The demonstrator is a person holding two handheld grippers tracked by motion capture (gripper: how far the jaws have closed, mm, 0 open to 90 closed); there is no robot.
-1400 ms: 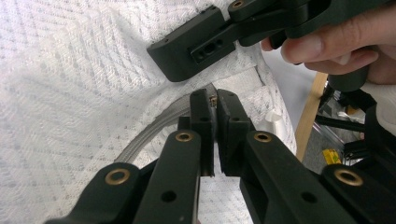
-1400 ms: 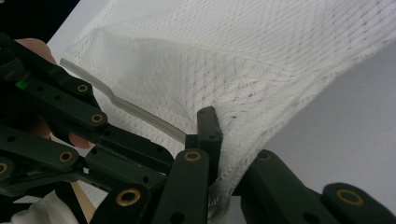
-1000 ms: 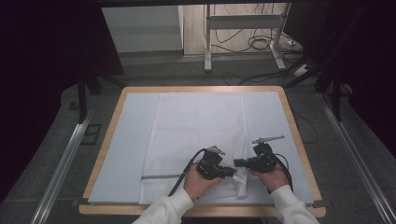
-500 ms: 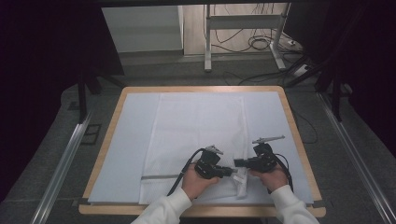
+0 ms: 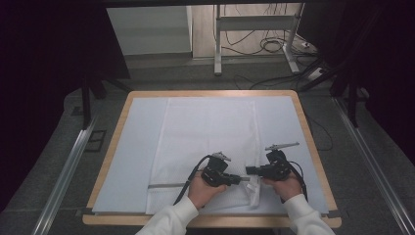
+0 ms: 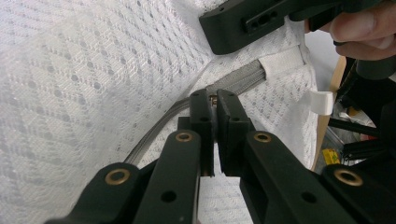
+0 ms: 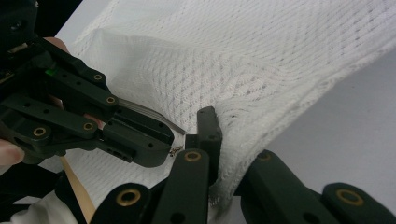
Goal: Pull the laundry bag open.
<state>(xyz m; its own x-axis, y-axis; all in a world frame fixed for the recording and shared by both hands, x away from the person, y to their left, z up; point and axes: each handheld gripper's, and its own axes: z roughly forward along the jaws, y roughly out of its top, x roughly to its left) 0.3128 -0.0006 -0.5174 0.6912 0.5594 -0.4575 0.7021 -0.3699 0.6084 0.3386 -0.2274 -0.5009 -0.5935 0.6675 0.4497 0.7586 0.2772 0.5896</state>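
Mesh laundry bag [image 5: 205,142]: white, flat on the pale sheet covering the surface [image 5: 127,147], filling the middle of the high view; its near right corner is lifted and bunched between the two tools at lower centre.
Zipper [image 6: 233,86]: a grey band along the bag's near edge, running from lower left toward the upper right of the left gripper view and ending at a white fabric tab.
Left hand-held gripper [image 5: 240,179]: lower centre of the high view, pointing right; its jaws are pressed together on what looks like a small brass zipper pull [image 6: 214,99], seen at the tips in its own view.
Right hand-held gripper [image 5: 248,171]: just right of it, pointing left; jaws clamped on a fold of the mesh by the zipper end, the cloth draping over one jaw in the right gripper view.
How it handles: judged light, limp and stretchy; it will sag and wrinkle rather than hold shape, and open mesh can snag on a jaw edge.
Where to grip: likely the stiffer zipper tape or seam, holding the cloth taut close to the pull so the slider runs freely.
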